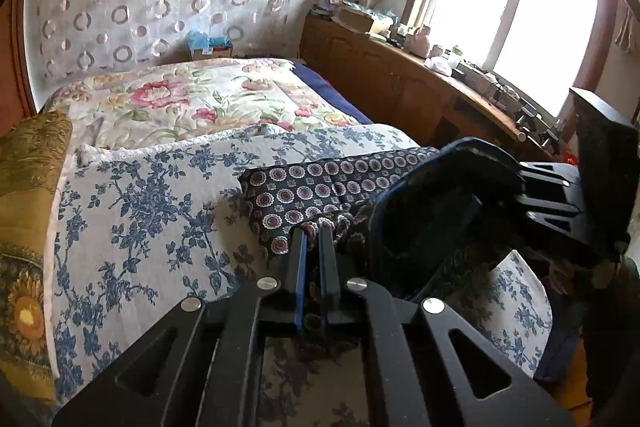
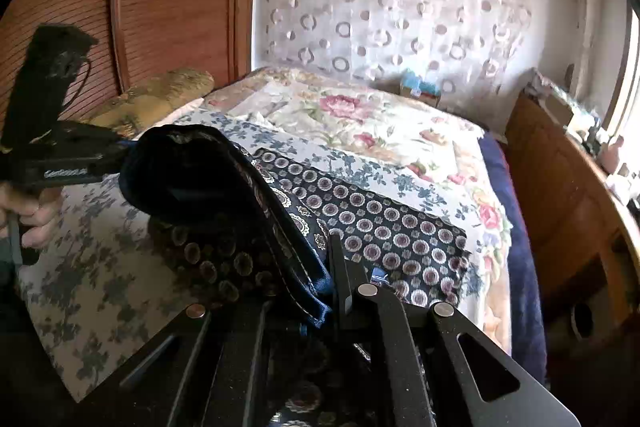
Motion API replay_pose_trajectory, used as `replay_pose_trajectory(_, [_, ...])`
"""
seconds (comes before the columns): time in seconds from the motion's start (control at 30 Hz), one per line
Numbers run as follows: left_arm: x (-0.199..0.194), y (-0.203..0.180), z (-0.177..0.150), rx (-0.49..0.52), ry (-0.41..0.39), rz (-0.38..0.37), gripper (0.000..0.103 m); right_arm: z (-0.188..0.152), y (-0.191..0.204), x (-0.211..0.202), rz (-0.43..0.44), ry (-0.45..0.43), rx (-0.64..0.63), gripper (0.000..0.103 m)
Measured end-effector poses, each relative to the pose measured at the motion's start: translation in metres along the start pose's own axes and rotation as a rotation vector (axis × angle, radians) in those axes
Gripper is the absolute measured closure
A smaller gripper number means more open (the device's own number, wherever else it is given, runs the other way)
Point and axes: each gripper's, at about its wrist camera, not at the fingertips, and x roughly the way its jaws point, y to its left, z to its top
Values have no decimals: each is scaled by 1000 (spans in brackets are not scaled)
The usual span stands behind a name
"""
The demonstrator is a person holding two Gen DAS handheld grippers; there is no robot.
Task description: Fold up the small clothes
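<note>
Here we are at the bed [image 1: 152,195], with its blue-and-white floral cover, and a small dark garment [image 1: 320,183] dotted with round medallions lies across it. Both grippers hold the same piece. The left gripper [image 1: 314,233] has its two blue-padded fingers drawn close together, and a bunched fold of patterned cloth sits pinched right at the tips. From the right wrist view, the garment [image 2: 384,227] spreads flat over the bed [image 2: 360,163] toward the far side, while its near edge rises off the cover in a dark arching fold. The right gripper [image 2: 326,267] is clamped on the blue-trimmed hem of that fold; only one black finger shows clearly, since the lifted cloth drapes over the other, but the fabric is caught tight against it.

Look left in the right wrist view and you catch the left gripper [image 2: 120,157] gripping the opposite end of the raised fold, with the person's hand [image 2: 30,215] wrapped around its handle. In the left wrist view the right gripper [image 1: 516,187] appears at the right edge, cloth hanging in a loop between the two tools.

Beyond the garment lies a cream quilt [image 1: 192,95] with pink flowers, and an olive pillow [image 1: 32,163] sits at the bed's left edge.
</note>
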Motion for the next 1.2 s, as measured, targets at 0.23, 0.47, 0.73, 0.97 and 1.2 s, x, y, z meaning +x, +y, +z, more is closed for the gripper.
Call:
replay_pose_trajectory(0.23, [7,19,9,-4,40,0,64,14,-15,37,50,57,16,95])
replay_pose_trajectory(0.47, [10,37,17,27,33,77,40,34,-24,72,62,113,-18,95])
replay_pose_trajectory(0.73, [20,46,25,33,40,77,38,54,-35,91,35,105,6,71])
replay_pose_trajectory(0.97, [45,47,30,45,77,62,38,70,-43,80,-64,34,38,50])
replay_pose_trajectory(1.2, [72,50,32,40,121,57,38,60,-47,42,-113,12,113,49])
